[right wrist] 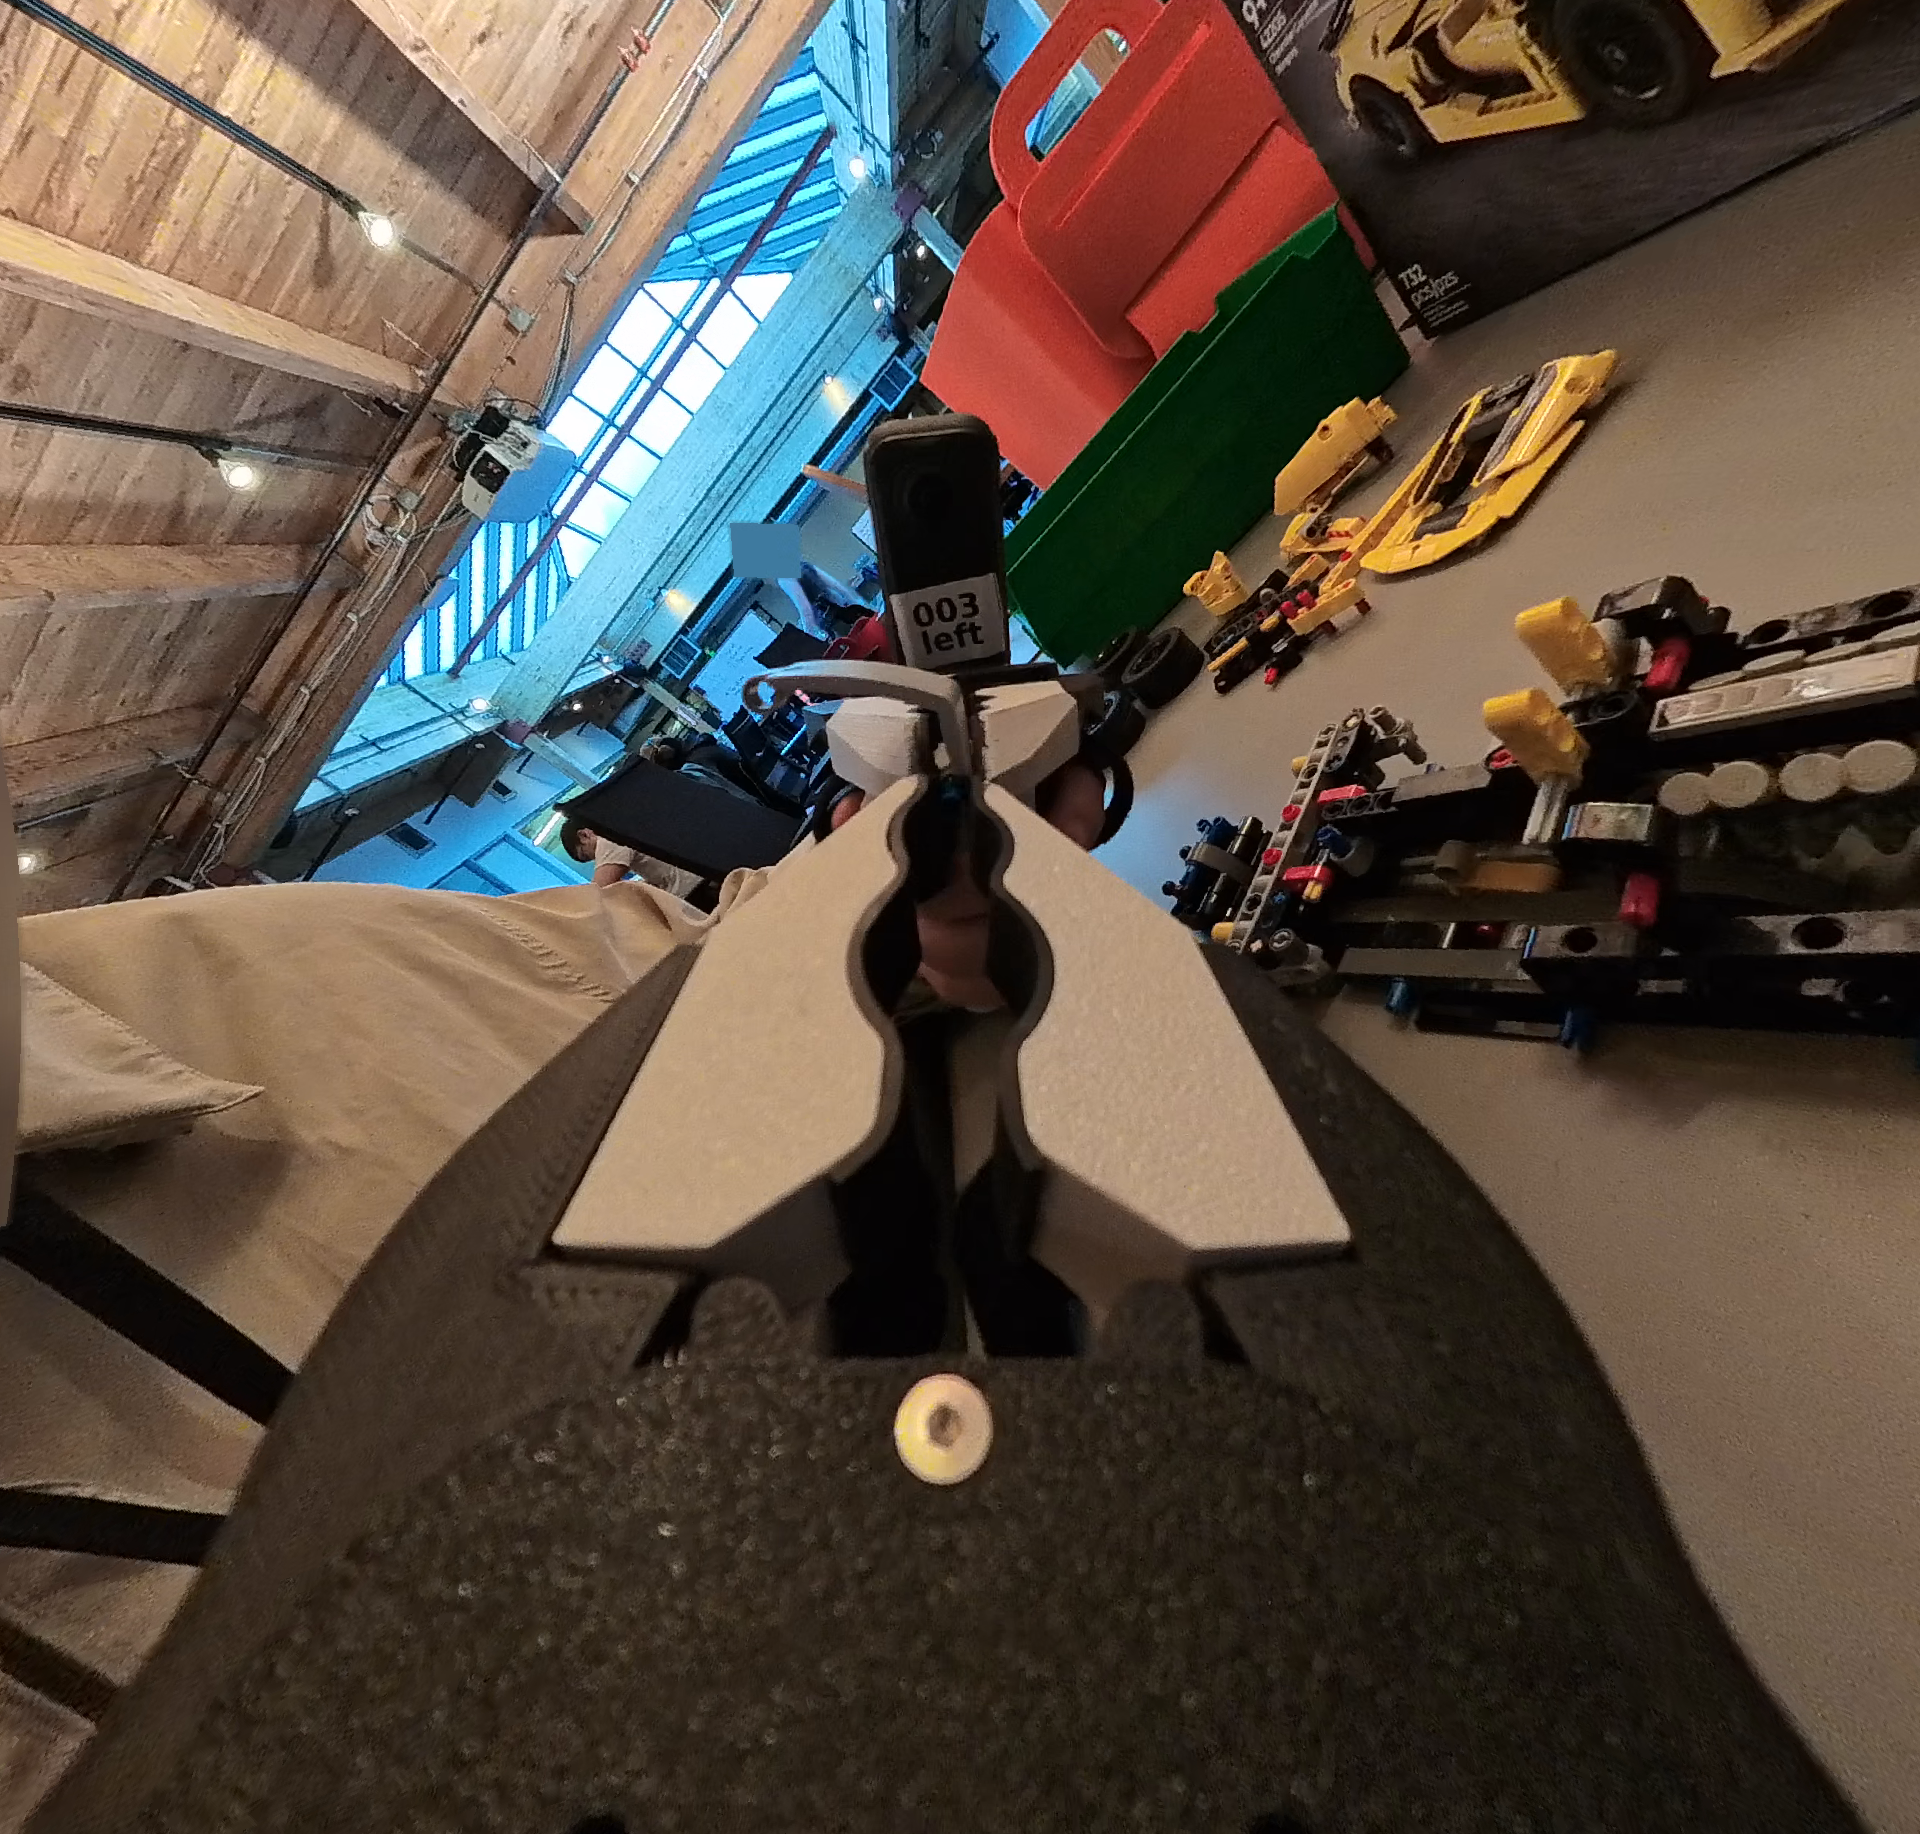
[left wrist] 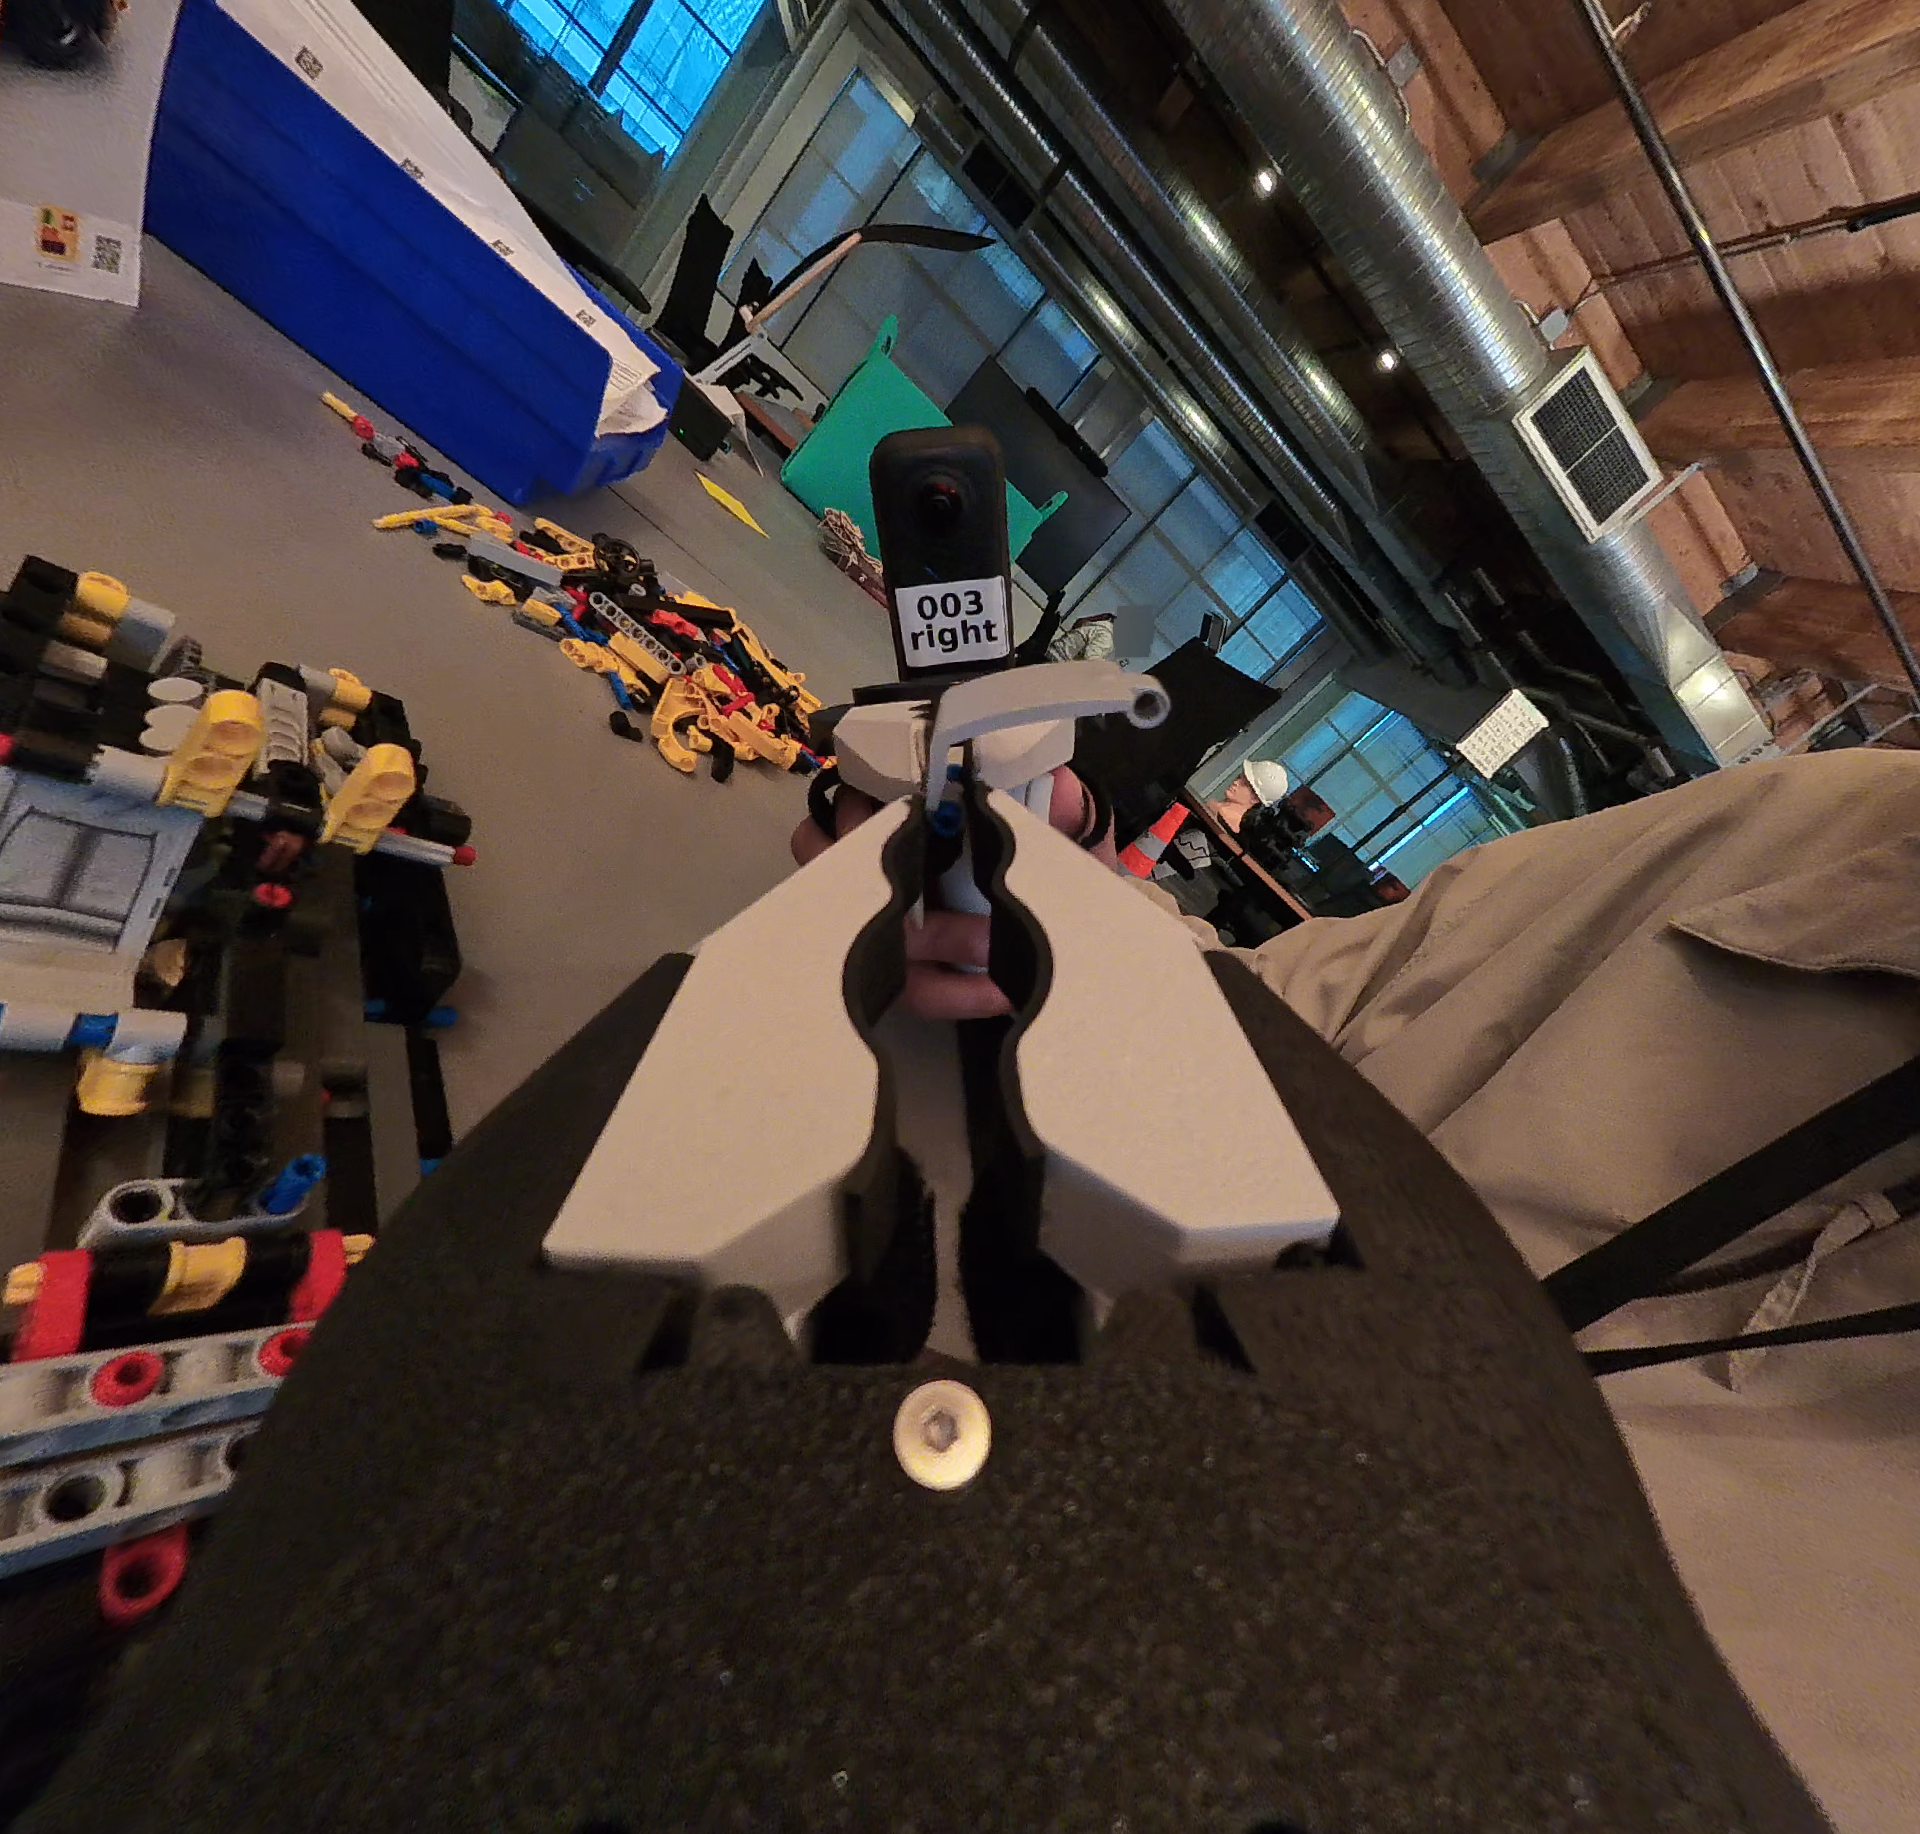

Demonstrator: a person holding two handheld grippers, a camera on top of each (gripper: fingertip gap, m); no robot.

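Grey matte bench [left wrist: 312,558], timber ceiling above. Left gripper [left wrist: 940,828] pinches a small blue pin [left wrist: 943,816]; right gripper [right wrist: 948,797] clamps the curved grey piece [left wrist: 1049,709].

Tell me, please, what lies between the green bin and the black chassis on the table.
In the right wrist view, loose black wheels and a small yellow-and-black subassembly lie between the green bin and the chassis.
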